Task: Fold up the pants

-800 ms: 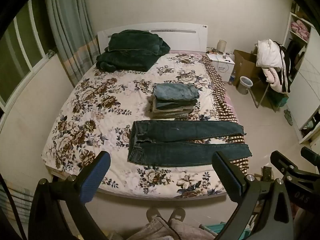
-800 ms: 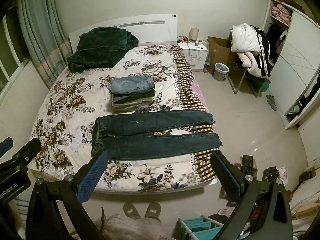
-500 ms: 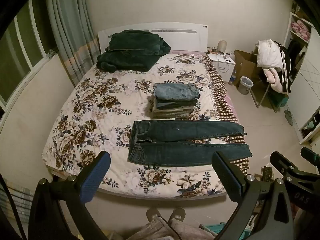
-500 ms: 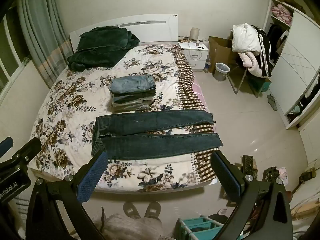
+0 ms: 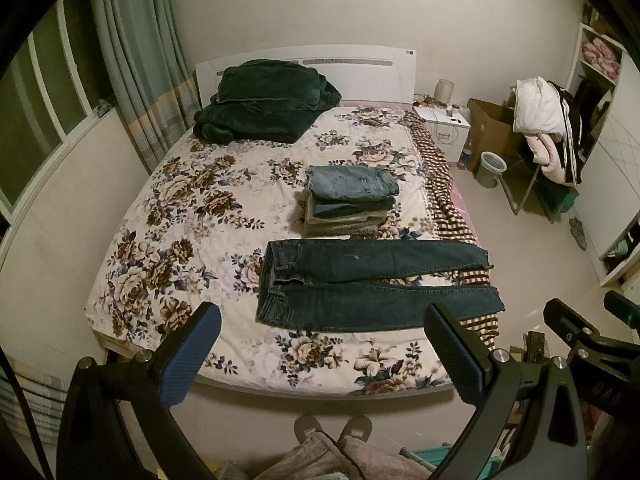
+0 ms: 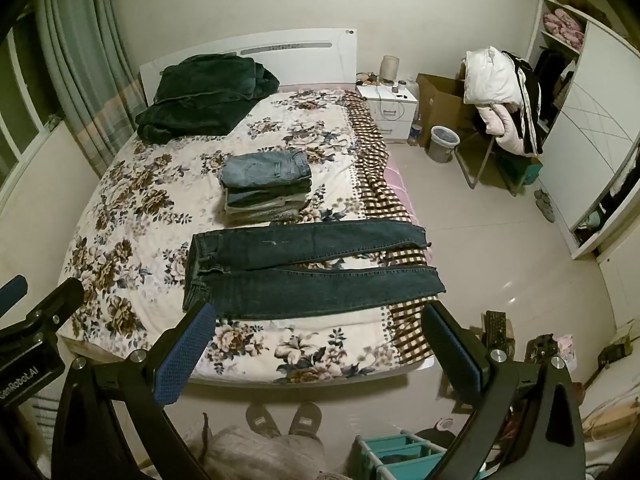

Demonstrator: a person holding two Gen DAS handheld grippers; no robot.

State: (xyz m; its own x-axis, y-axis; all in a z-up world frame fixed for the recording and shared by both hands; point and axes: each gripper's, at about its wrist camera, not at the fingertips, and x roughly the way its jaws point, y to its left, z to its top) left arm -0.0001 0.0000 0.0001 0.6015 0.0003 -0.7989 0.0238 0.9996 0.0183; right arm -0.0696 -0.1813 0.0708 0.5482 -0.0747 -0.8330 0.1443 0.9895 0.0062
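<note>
1. Blue-padded and black-framed, the left gripper (image 5: 322, 354) tilts steeply down toward the bed (image 5: 192, 216) in the left wrist view — jaws spread wide, nothing between them, well short of the mattress. Dark jeans (image 5: 372, 284) lie flat across the bed's near part, legs running right, just in front of a stack of folded pants (image 5: 350, 200).
2. Right wrist view: the right gripper (image 6: 318, 350) angles down likewise — jaws wide apart, empty, clear of the dark jeans (image 6: 308, 270).

Barely a flicker here: the dark blue denim pants (image 6: 304, 270) sit a hair further right in the right wrist view (tiny camera drift), nothing else different.
</note>
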